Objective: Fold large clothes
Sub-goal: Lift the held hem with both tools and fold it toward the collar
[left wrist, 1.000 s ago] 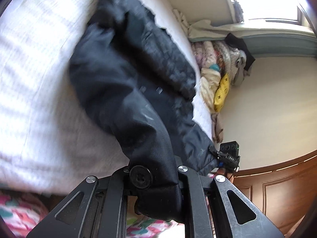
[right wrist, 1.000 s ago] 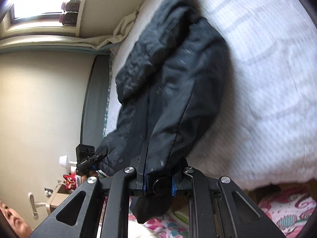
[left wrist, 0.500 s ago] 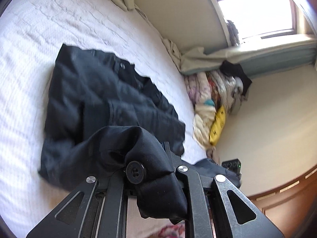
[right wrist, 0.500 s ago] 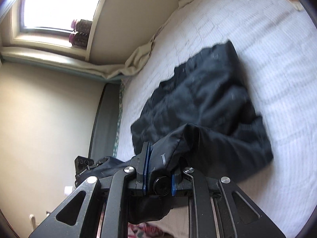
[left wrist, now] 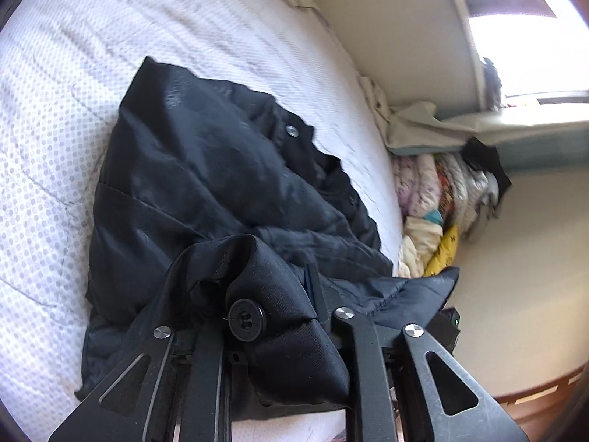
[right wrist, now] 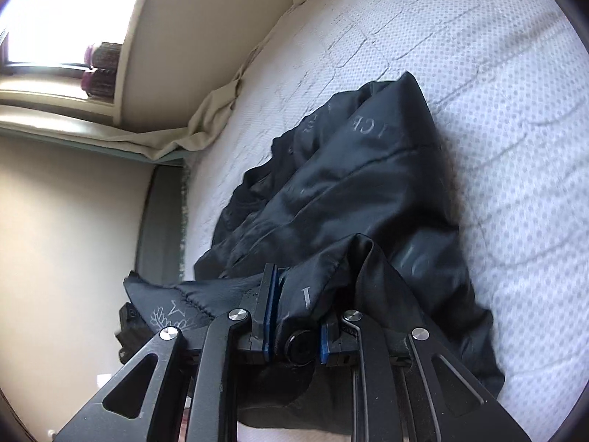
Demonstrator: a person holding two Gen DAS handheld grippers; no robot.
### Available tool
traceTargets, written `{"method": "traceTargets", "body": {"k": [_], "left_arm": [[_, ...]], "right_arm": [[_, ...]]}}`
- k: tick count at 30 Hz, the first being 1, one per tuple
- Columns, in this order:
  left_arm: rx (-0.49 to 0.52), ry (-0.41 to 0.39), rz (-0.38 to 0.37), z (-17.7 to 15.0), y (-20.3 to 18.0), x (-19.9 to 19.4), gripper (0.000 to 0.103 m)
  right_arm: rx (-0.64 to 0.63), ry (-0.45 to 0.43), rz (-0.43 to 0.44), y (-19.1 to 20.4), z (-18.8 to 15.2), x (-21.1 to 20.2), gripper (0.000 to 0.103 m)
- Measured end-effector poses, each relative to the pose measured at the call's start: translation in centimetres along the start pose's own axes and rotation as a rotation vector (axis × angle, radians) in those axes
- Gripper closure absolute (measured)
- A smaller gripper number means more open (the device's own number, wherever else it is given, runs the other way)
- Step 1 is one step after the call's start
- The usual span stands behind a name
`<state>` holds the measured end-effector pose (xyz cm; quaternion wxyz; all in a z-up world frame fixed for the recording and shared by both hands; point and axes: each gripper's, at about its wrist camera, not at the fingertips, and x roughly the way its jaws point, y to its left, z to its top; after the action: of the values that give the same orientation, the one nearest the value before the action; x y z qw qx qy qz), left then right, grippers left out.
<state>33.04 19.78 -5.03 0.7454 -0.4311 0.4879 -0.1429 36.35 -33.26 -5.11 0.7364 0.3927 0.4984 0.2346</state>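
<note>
A large black padded jacket [left wrist: 221, 184] lies bunched on the white quilted bed [left wrist: 73, 73]; it also shows in the right wrist view [right wrist: 360, 191]. My left gripper [left wrist: 272, 294] is shut on a near edge of the jacket with a black button [left wrist: 246, 319] on it. My right gripper [right wrist: 298, 313] is shut on another near edge, next to a button [right wrist: 300, 348]. Both hold the edges just above the rest of the jacket. Fabric hides the fingertips.
The white bed [right wrist: 478, 55] stretches beyond the jacket. A beige sheet [right wrist: 206, 129] is bunched along the wall. A pile of coloured clothes [left wrist: 441, 206] lies beside the bed under a window [left wrist: 522, 37]. Wooden furniture [left wrist: 545, 397] is at lower right.
Both grippers have carried the held jacket edges forward over the bed. The jacket, stretched out long before, now lies doubled over and bunched, closer to the cameras.
</note>
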Motion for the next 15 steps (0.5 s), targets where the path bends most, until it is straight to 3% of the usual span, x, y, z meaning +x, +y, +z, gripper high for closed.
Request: {"method": "traceTargets", "body": {"k": [5,10,13,15], "left_arm": [[-0.076,-0.021,-0.015,1.4,1.2,0.5,0.063],[-0.101,-0.068,-0.071,2.0,1.5,-0.5,0.037],[-0.106,-0.135,-0.080,2.2,1.6,-2.0,0.030],[-0.090,-0.203,-0.036,2.3,1.6,-3.3,0.026]], "right_arm": [[-0.014,-0.023,-0.046,-0.4,1.0,1.2,0.077],[0.057,-0.074,0.049,-1.3,1.8,0.3,0.046],[0.069,-0.110,0.118,-1.2,2.2,-0.8,0.038],[0.049,-0.126,0.104,-0.8,2.3,-1.1,0.038]]}}
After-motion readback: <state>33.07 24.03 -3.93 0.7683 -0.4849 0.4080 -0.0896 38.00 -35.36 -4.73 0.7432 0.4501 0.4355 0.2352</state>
